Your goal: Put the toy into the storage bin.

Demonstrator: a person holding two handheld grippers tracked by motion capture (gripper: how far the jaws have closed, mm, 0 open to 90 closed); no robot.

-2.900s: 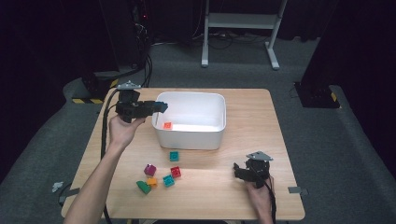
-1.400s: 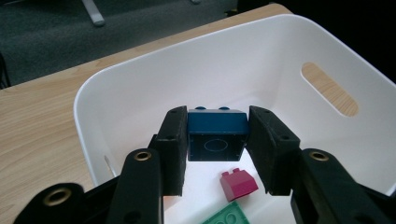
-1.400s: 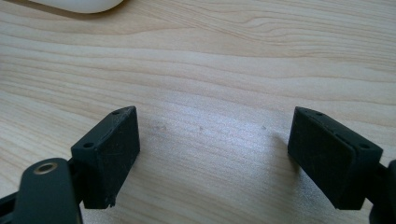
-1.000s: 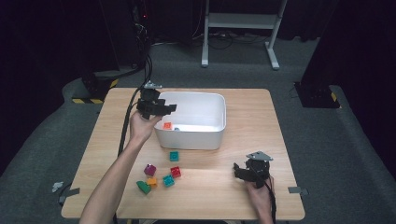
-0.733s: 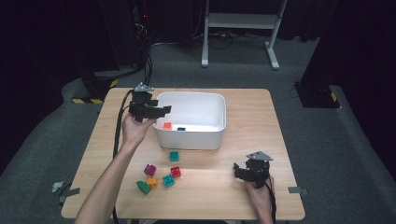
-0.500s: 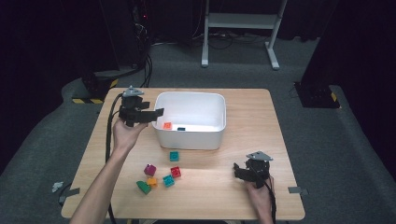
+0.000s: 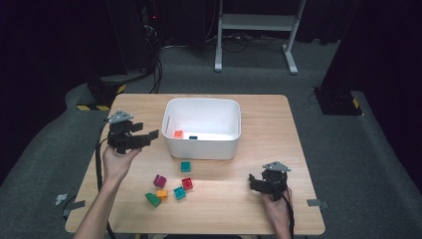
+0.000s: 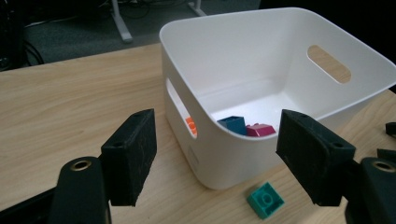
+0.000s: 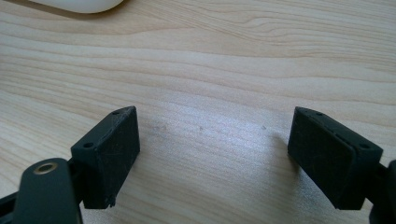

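1. The left tool (image 7: 142, 138) is held above the worktop (image 7: 278, 129) just left of the white bin (image 7: 201, 147), its jaws spread wide with nothing between them. In the left gripper view the same tool (image 8: 215, 158) frames the bin's near corner (image 8: 205, 140) between its two black pads.
2. The right tool (image 7: 256, 183) sits low over the worktop's front right part, gripped by the right hand (image 7: 276, 206). In the right gripper view its jaws (image 9: 215, 158) stand far apart over bare wood (image 9: 210, 70), holding nothing.
3. Inside the bin lie an orange brick (image 7: 178, 134) and a dark teal brick (image 7: 193, 137); the left gripper view also shows a magenta brick (image 8: 260, 130) beside the blue-teal one (image 8: 233, 125), and the orange one (image 8: 191, 126) through the handle slot.
4. A teal brick (image 7: 185, 167) lies on the worktop just in front of the bin, seen close below the bin's corner in the left gripper view (image 8: 265, 199).
5. Nearer the person sits a loose cluster: a purple brick (image 7: 159, 180), a red brick (image 7: 187, 183), a second teal brick (image 7: 179, 192), a small orange brick (image 7: 162, 194) and a green piece (image 7: 153, 199), which may be a wedge, though it is too small to be sure.
6. The left hand (image 7: 117, 162) holds its tool from below, with the forearm running in from the bottom edge.
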